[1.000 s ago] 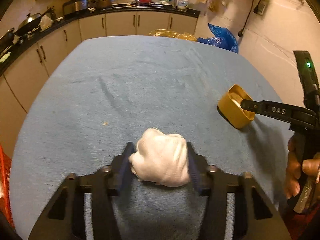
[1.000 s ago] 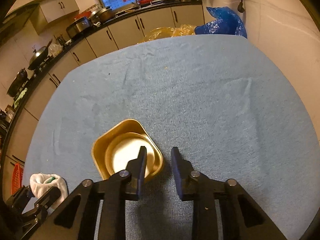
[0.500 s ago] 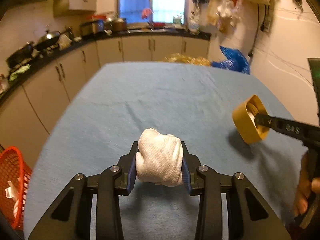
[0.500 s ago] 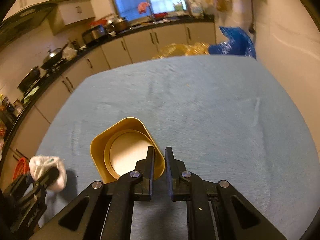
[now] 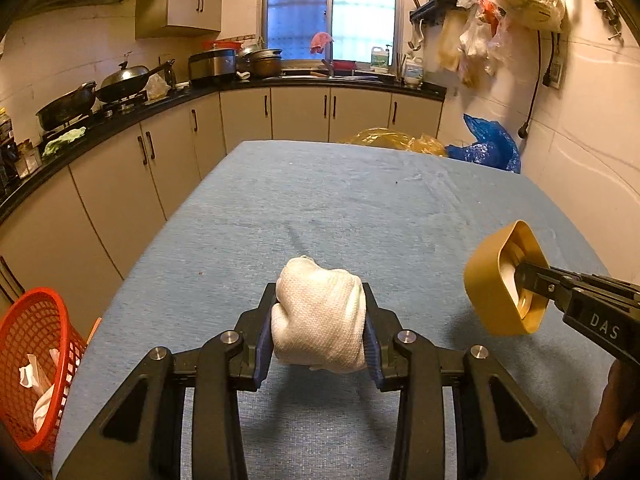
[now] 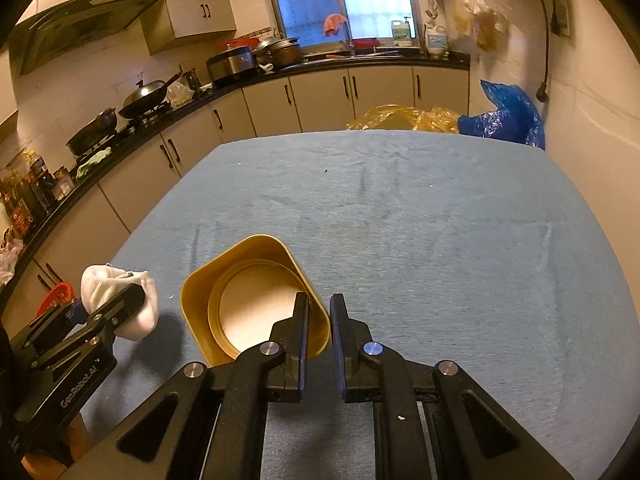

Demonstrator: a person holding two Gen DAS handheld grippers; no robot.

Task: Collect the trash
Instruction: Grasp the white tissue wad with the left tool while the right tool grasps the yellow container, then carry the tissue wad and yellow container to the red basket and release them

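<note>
Two pairs of tongs are in your hands, and each has a piece of trash lifted clear of the blue table (image 5: 320, 200).

Far to the left of your left tongs (image 5: 319, 320), below the table's edge, sits a red basket (image 5: 24, 344) with white scraps in it. It is well apart from the fingers and lower than them.

Your left tongs are clamped on a white wad (image 5: 320, 316). The wad fills the gap between the two fingers, pressed on both sides, and bulges out ahead of the tips. In the right wrist view the same wad (image 6: 120, 296) shows held above the cloth, with its shadow lying on the table beneath it.

To the right of the left tongs, near but not touching, hangs the gold cup (image 5: 500, 280), tipped on its side so that its mouth faces right. Your right tongs (image 6: 320, 312) are nearly closed and pinch its wall: the left finger is inside the cup (image 6: 248, 300), the right finger outside against the rim. A pale round bottom shows inside it.

Beyond the tips of both tongs, at the table's far edge, lie a yellow bag (image 5: 392, 140) and, further right against the wall, a blue bag (image 5: 488, 144).
</note>
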